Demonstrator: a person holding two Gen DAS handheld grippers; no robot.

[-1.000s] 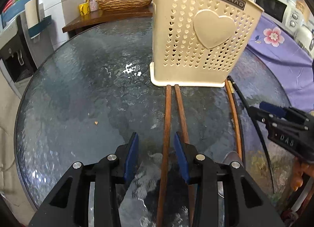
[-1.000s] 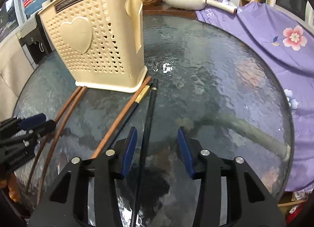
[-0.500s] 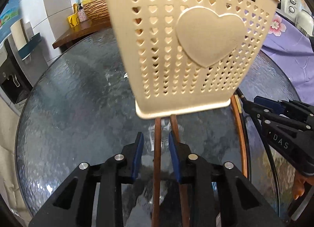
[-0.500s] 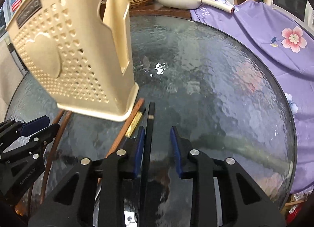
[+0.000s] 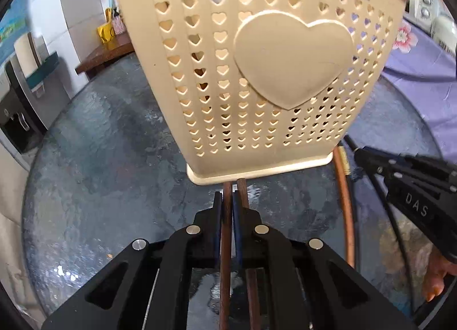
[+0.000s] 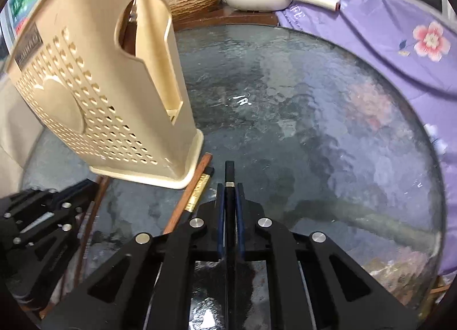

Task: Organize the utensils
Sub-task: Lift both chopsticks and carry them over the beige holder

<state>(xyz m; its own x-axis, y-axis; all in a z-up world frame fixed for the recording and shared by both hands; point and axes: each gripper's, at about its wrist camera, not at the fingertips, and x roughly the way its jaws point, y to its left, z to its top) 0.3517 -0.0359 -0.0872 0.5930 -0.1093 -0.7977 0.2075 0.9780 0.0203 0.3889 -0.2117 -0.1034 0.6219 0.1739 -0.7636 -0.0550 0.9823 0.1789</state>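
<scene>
Left wrist: both tongs (image 5: pixel 227 201) (image 6: pixel 229 190) clamp one chopstick (image 5: pixel 225 241) (image 6: pixel 229 175) each.

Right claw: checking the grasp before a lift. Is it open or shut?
Shut. The right claw has both blue pads pressed against the black chopstick lying on the glass table.

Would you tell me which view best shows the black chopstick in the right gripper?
The right wrist view: the black chopstick runs between the right gripper pads. The left wrist view shows only a thin dark line beside that gripper.
</scene>
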